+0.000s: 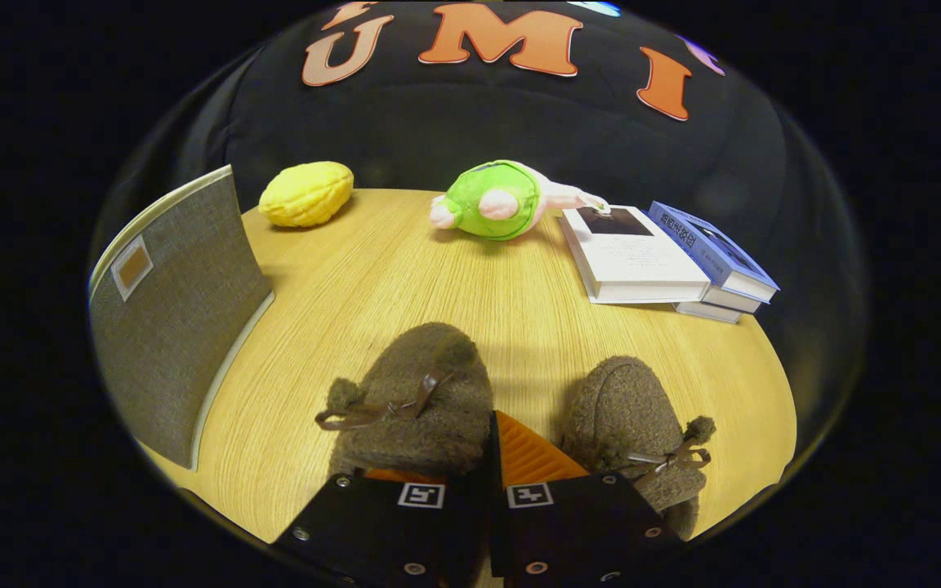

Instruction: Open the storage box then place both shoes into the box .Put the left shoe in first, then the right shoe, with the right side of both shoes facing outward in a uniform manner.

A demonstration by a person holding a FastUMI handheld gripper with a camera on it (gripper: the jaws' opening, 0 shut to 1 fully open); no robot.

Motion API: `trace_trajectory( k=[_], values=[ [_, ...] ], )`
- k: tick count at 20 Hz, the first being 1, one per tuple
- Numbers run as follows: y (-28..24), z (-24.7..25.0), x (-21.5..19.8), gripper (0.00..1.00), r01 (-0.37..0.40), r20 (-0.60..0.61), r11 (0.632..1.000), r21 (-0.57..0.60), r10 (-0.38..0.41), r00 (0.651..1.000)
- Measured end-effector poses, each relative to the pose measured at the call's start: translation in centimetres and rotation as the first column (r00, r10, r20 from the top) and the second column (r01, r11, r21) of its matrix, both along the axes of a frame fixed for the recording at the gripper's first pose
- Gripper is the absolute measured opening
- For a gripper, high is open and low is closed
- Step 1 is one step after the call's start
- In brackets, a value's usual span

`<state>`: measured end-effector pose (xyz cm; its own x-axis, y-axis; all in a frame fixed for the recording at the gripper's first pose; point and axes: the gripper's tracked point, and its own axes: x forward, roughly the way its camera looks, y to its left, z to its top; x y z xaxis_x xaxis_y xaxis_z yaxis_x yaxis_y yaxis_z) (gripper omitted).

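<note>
Gripper view: at bottom centre the hand-held gripper (493, 478) is seen nearly closed, fingers close together, one finger pressed against the left shoe (417, 400); no firm grasp can be told. The right shoe (634, 429) lies just beside. The storage box (172, 318) stands at left on the surface (438, 286), books (658, 257) and plush toys (495, 200) beyond.
</note>
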<state>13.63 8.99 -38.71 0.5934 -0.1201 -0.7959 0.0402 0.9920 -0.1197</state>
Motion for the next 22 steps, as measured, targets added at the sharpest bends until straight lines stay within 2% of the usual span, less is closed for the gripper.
trace_trajectory(
  k=[1, 3, 10, 16, 22],
  values=[
    [0.0, 0.2, -0.3, 0.08, 0.020, -0.011, 1.000, 0.022, -0.020, 1.000],
    [0.3, 0.7, -0.6, 0.05, 0.055, -0.035, 0.995, 0.082, -0.053, 0.998],
    [3.7, 7.7, 0.7, 0.05, 0.096, 0.001, 0.970, 0.225, -0.098, 0.995],
    [11.4, 15.5, 3.6, 0.04, 0.013, 0.075, 0.941, 0.338, -0.040, 0.996],
    [18.8, 18.3, 5.7, 0.04, -0.050, 0.086, 0.916, 0.398, 0.017, 0.996]
  ],
)
